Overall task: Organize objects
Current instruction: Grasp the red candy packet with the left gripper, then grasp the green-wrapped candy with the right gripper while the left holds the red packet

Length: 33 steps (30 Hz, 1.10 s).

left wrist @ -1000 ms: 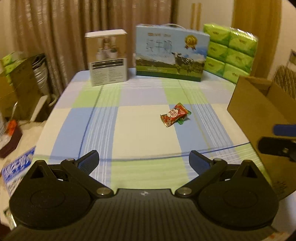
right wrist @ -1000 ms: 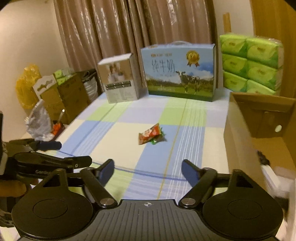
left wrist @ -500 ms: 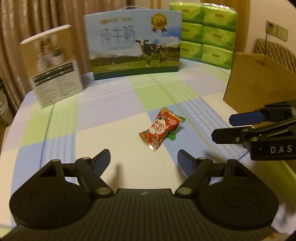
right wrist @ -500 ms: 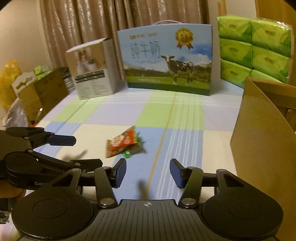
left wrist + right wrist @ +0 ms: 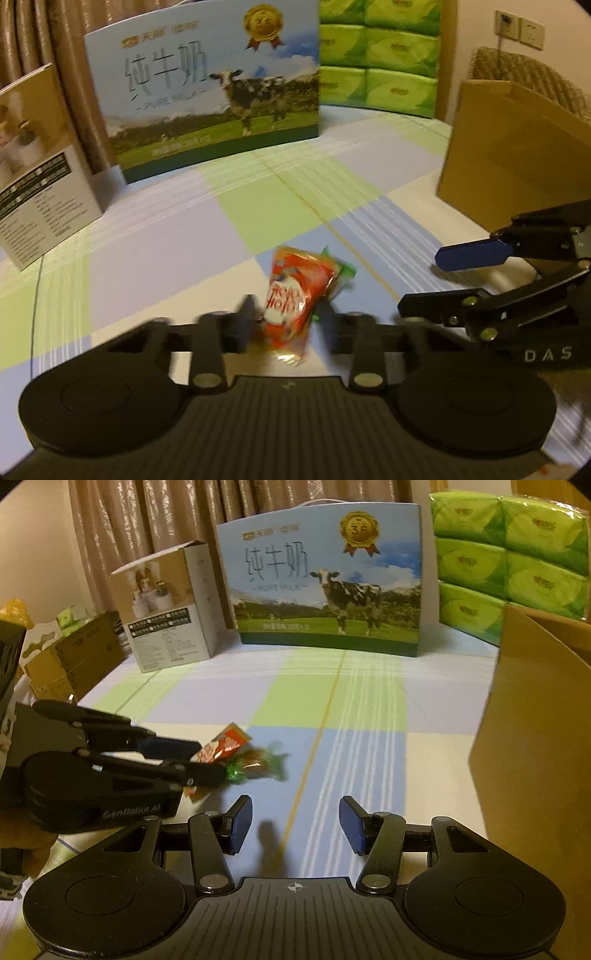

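A red snack packet [image 5: 295, 299] lies on the checked tablecloth [image 5: 166, 251], with a green-wrapped sweet [image 5: 255, 766] tucked against it. My left gripper [image 5: 286, 325] has its jaws closing around the red packet, and both pads touch its sides. From the right wrist view the left gripper [image 5: 210, 760] comes in from the left, its tips on the packet [image 5: 225, 744]. My right gripper [image 5: 295, 823] stands open just above the cloth, a little right of the sweets, with nothing between its fingers. It also shows as the right gripper [image 5: 424, 282] at the right of the left wrist view.
An open cardboard box [image 5: 535, 738] stands at the table's right side. Along the back are a milk carton box with a cow [image 5: 325, 583], a white product box [image 5: 170, 605] and stacked green tissue packs [image 5: 509, 561]. Cartons [image 5: 74, 657] sit beyond the left edge.
My left gripper came forward and down onto the red packet and its jaws went from wide to closed around it. The right gripper narrowed a little and sank toward the cloth.
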Tool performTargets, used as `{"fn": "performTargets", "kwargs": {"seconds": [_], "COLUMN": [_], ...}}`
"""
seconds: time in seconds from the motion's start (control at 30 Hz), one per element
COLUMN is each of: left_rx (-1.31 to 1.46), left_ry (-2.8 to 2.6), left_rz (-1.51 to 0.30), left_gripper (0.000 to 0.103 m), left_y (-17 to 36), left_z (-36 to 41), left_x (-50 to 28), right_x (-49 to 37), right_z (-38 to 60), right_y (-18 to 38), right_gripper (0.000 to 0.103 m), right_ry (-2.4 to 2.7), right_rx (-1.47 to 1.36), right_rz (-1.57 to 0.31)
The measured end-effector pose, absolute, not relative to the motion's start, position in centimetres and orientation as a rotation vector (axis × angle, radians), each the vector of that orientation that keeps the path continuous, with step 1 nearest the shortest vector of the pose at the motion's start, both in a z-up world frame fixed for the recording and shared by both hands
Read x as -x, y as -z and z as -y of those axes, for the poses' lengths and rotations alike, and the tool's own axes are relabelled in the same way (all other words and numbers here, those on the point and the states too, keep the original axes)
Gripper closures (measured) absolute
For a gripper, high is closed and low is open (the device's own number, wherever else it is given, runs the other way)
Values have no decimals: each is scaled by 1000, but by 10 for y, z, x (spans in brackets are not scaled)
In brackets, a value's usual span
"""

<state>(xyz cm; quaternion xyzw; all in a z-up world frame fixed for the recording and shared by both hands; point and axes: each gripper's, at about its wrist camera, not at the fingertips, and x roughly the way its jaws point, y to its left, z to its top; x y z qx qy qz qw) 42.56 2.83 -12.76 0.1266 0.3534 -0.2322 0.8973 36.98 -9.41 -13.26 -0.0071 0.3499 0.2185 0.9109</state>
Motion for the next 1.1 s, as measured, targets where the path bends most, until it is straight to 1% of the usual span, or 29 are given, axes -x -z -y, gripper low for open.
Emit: {"fn": "performTargets", "kwargs": {"seconds": [0.27, 0.5, 0.53, 0.57, 0.63, 0.67, 0.7, 0.9, 1.0, 1.03, 1.07, 1.1], "left_rx": [-207, -163, -161, -160, -158, -155, -154, -169, -159, -153, -146, -146], "left_ry": [331, 243, 247, 251, 253, 253, 253, 248, 247, 247, 245, 238], "left_rz": [-770, -762, -761, -760, -755, -753, -751, -754, -764, -768, -772, -779], "left_gripper": [80, 80, 77, 71, 69, 68, 68, 65, 67, 76, 80, 80], "left_y": [126, 125, 125, 126, 127, 127, 128, 133, 132, 132, 132, 131], "left_z": [-64, -85, -86, -86, -83, -82, -81, -76, -76, -76, -77, -76], "left_x": [-407, -398, -397, -397, -397, -397, -398, -404, -406, -405, -404, -400], "right_x": [-386, -402, -402, -403, -404, -403, -402, -386, -374, -370, -364, -359], "right_z": [71, 50, 47, 45, 44, 43, 42, 48, 53, 55, 57, 60], "right_y": [137, 151, 152, 152, 152, 151, 151, 149, 146, 145, 143, 140], "right_gripper": [52, 52, 52, 52, 61, 74, 78, 81, 81, 81, 81, 81], "right_ry": [-485, -497, -497, -494, -478, -473, -468, -463, -452, -446, -442, -439], "right_rx": [16, 84, 98, 107, 109, 120, 131, 133, 117, 110, 105, 100], "right_rz": [-682, -670, -665, -666, -672, -671, -672, -681, -704, -711, -716, -723]}}
